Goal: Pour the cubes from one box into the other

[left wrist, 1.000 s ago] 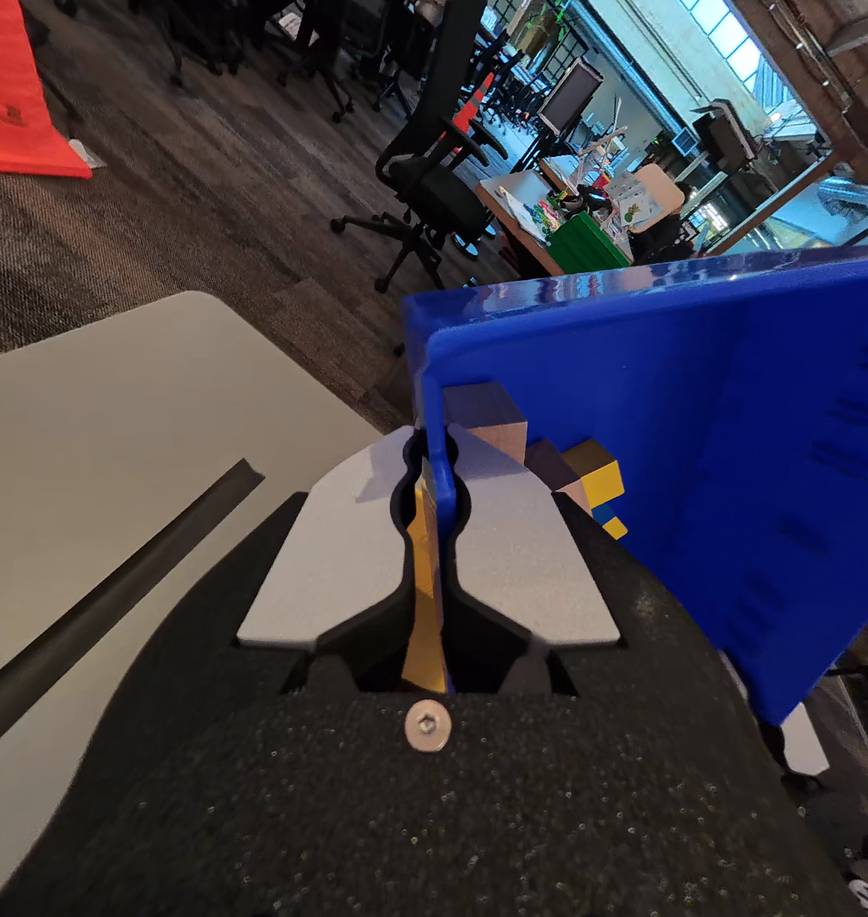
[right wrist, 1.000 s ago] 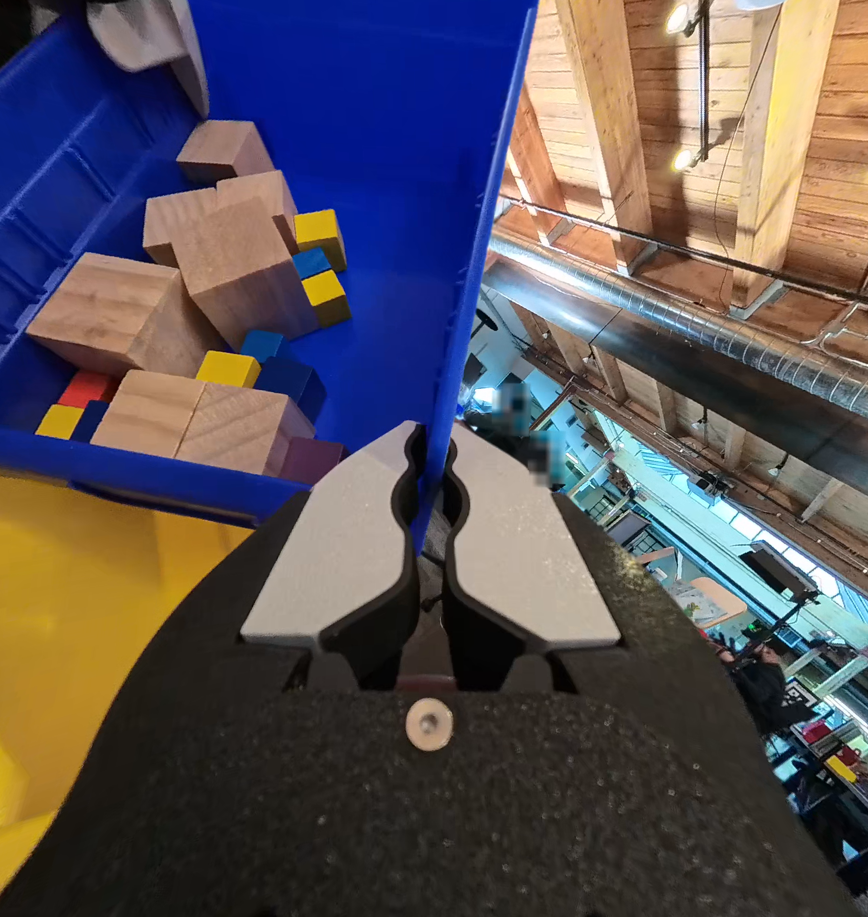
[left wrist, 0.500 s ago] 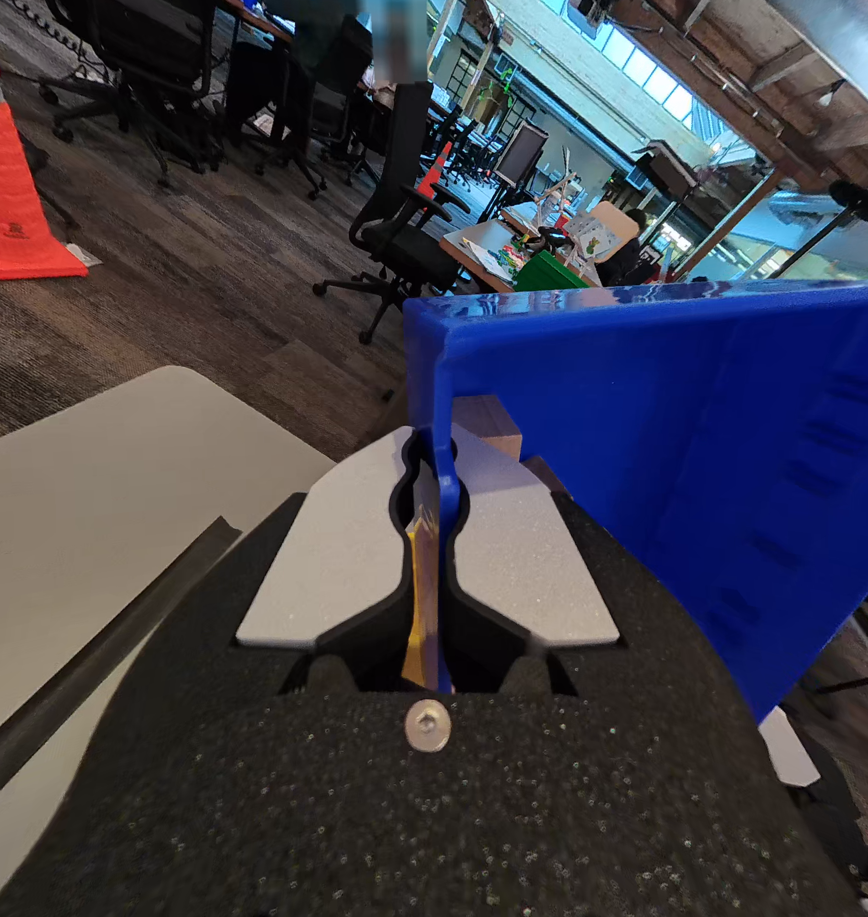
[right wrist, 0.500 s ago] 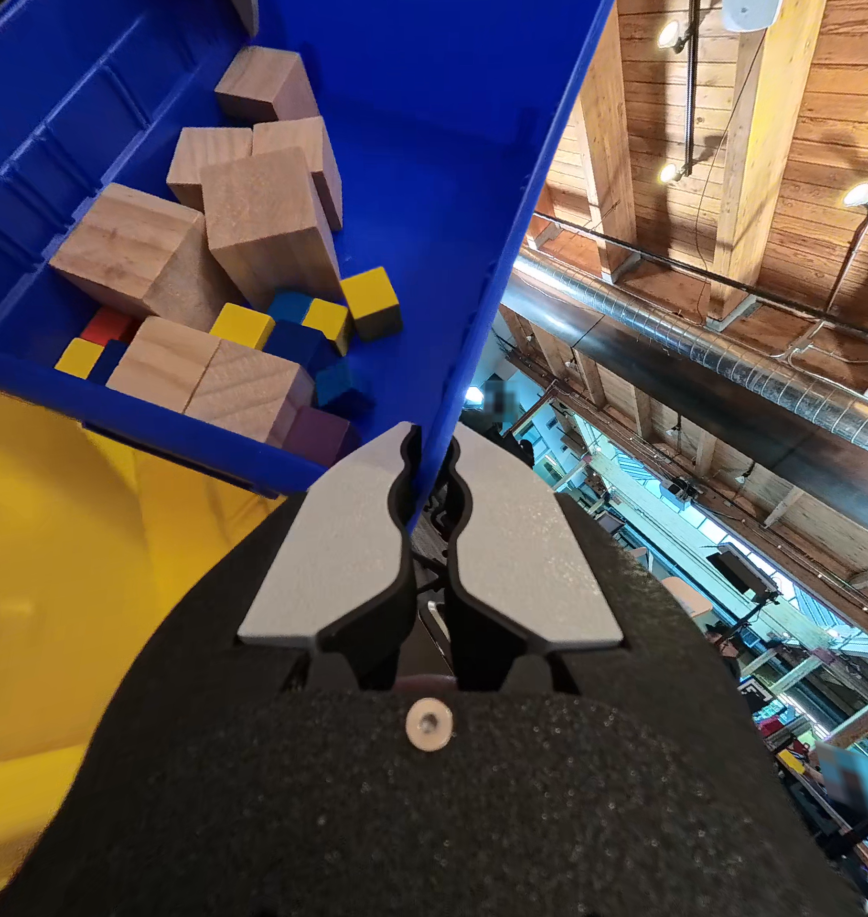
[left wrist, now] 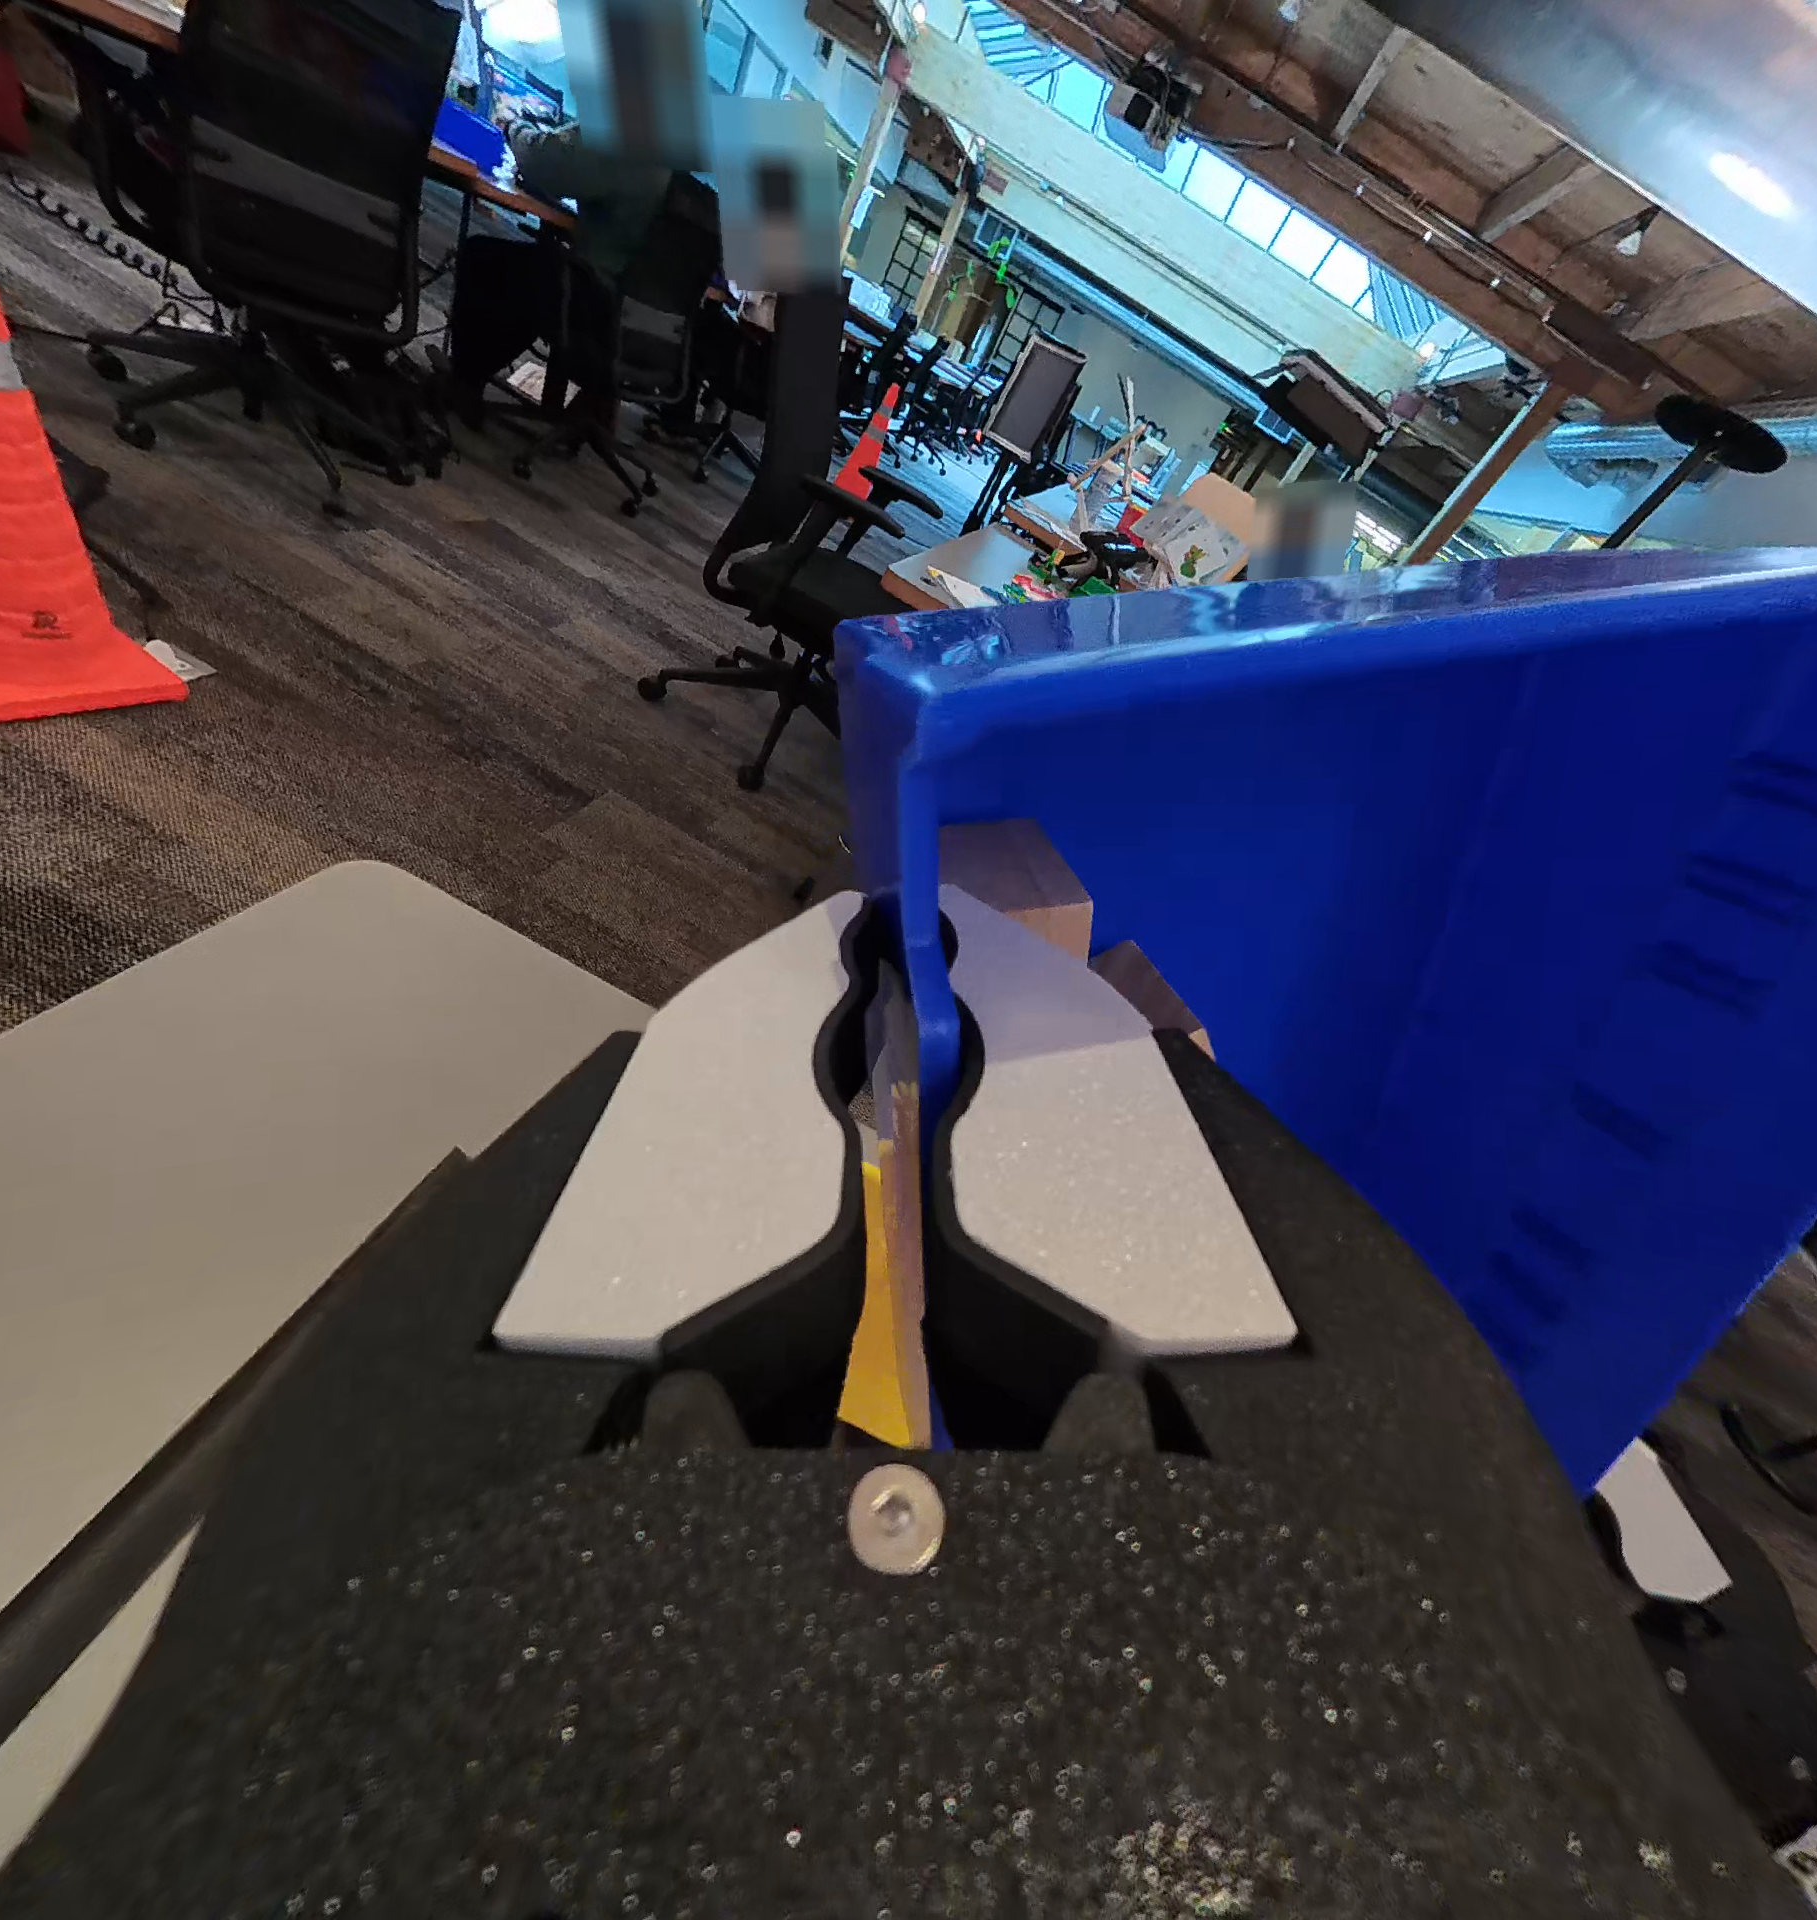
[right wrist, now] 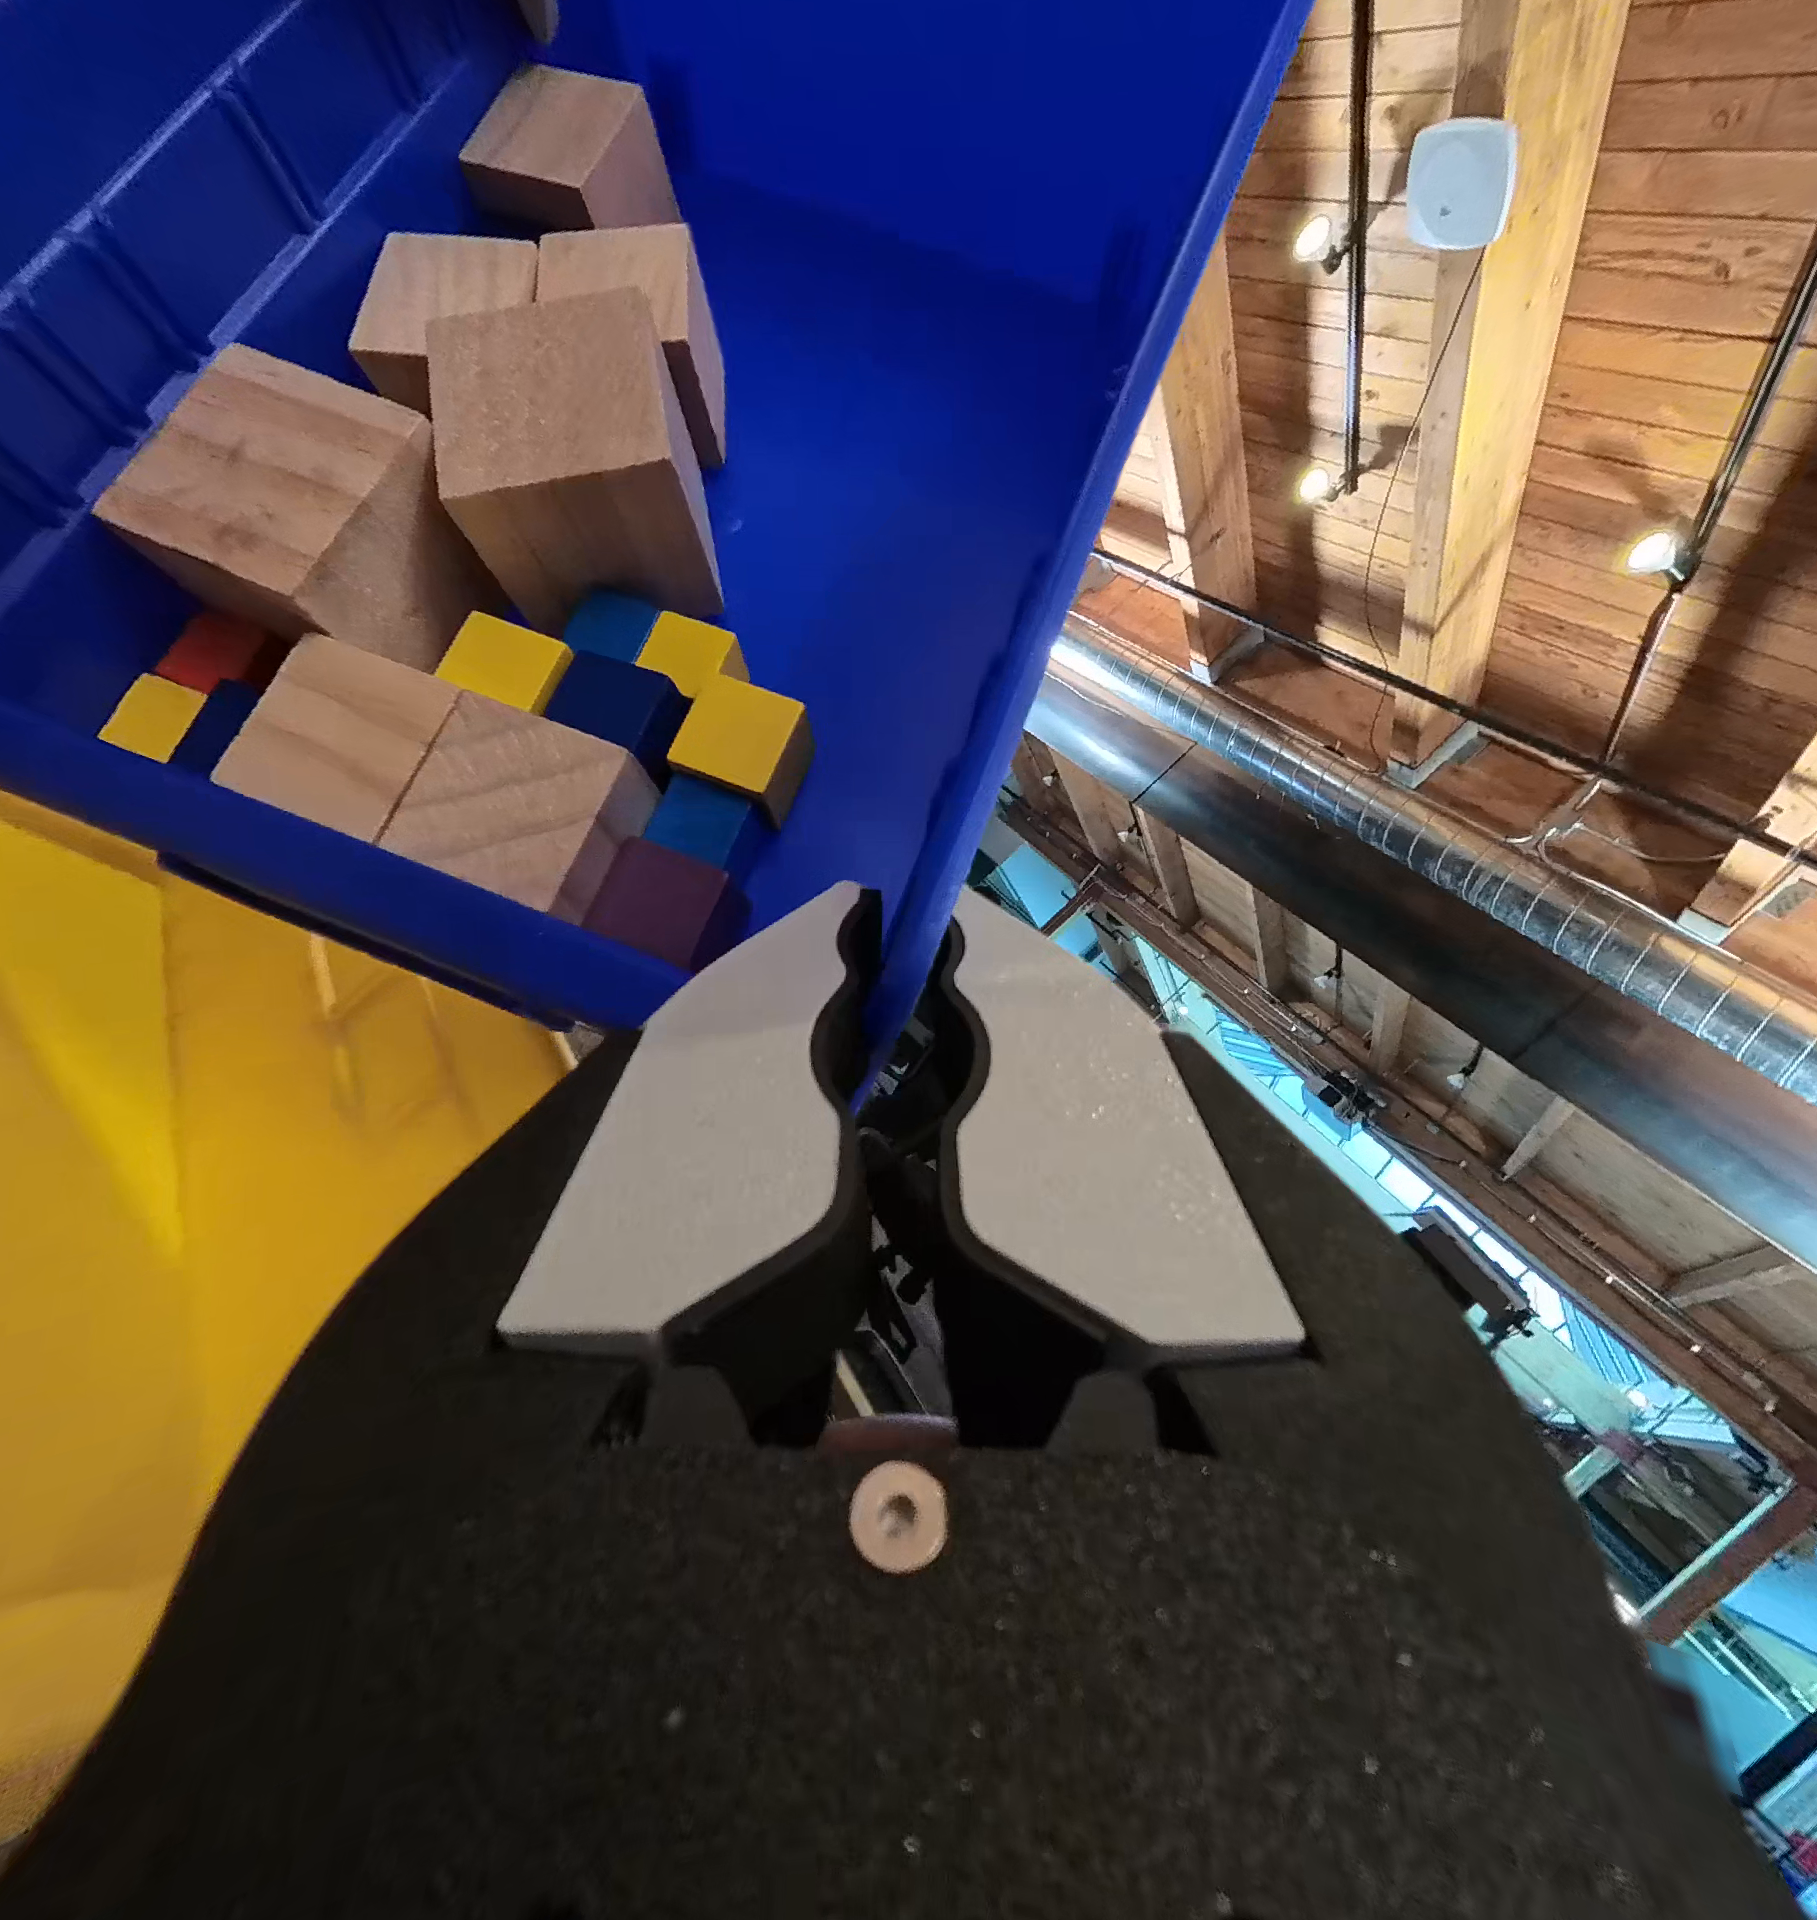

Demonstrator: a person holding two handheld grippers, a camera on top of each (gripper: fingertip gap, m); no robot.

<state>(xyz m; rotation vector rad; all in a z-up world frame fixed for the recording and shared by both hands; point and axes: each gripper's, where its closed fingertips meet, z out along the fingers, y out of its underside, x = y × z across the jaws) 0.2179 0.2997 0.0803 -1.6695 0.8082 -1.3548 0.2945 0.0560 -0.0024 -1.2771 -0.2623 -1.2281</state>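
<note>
My left gripper is shut on one side wall of the blue box. My right gripper is shut on the opposite wall of the same blue box. The box is lifted and tipped steeply. Several large wooden cubes and small yellow, blue, red and purple cubes lie piled against its low front lip. The yellow box lies right below that lip. In the left wrist view only two wooden cubes show behind my finger.
A pale grey table lies at the left in the left wrist view. Beyond it are carpet, office chairs and an orange cone. The right wrist view looks up at wooden ceiling beams and a metal duct.
Both grippers have tipped the blue box steeper. The small coloured cubes have slid down to the front lip. The view of both cameras has swung upward.
</note>
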